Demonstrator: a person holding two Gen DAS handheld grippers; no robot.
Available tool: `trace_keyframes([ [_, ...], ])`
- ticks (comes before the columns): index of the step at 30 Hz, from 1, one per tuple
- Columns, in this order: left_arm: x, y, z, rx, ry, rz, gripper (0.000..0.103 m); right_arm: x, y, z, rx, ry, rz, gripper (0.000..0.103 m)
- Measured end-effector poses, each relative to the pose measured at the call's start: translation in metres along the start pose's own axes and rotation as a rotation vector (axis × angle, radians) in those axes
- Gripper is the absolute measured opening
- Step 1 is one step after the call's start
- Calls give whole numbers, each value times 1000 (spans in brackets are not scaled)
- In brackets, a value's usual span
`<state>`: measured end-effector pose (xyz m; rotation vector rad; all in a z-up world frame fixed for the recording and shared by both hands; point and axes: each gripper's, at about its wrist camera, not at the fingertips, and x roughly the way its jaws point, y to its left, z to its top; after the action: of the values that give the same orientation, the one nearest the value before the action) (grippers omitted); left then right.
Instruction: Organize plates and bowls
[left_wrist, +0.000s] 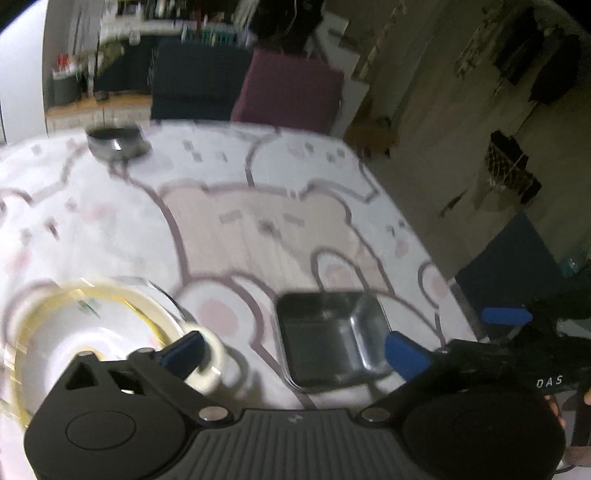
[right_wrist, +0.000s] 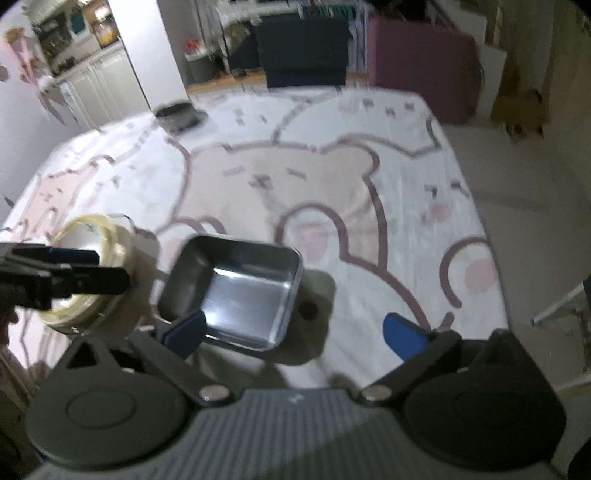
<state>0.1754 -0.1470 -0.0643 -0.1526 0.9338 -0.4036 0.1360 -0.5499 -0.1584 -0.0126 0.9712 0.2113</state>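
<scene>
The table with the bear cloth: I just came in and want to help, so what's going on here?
A person is sorting dishes with two handheld grippers. The left gripper and right gripper both stand wide open, holding nothing. A square metal tray and a yellow-rimmed bowl sit side by side on the tablecloth. A round dark dish waits at the far edge.

A white cloth printed with pale brown and pink cartoon bears (right_wrist: 332, 177) covers the whole work surface. Behind its far edge stand a dark navy cushioned block (right_wrist: 301, 48) and, just beside it on the right, a plum-coloured cushioned block (right_wrist: 421, 70). Farther back, near the left, there is a dark grey bin (right_wrist: 201, 68) on a wooden floor. White kitchen cabinets (right_wrist: 99, 88) are at the far left. The background is blurred, so smaller things cannot be told.
</scene>
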Motion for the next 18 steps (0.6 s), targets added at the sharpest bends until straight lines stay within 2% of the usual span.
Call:
trace_keyframes([
  [4, -35, 23, 15, 5, -82, 27, 103, -23, 20, 11, -31, -86, -18, 103],
  [10, -76, 78, 46, 3, -200, 118, 103, -42, 64, 63, -32, -238, 31, 103],
  [14, -87, 129, 72, -39, -243, 175, 103, -33, 98, 112, -67, -316, 77, 103],
  [18, -80, 180, 102, -81, -260, 223, 103, 0, 126, 162, -90, -341, 81, 103],
])
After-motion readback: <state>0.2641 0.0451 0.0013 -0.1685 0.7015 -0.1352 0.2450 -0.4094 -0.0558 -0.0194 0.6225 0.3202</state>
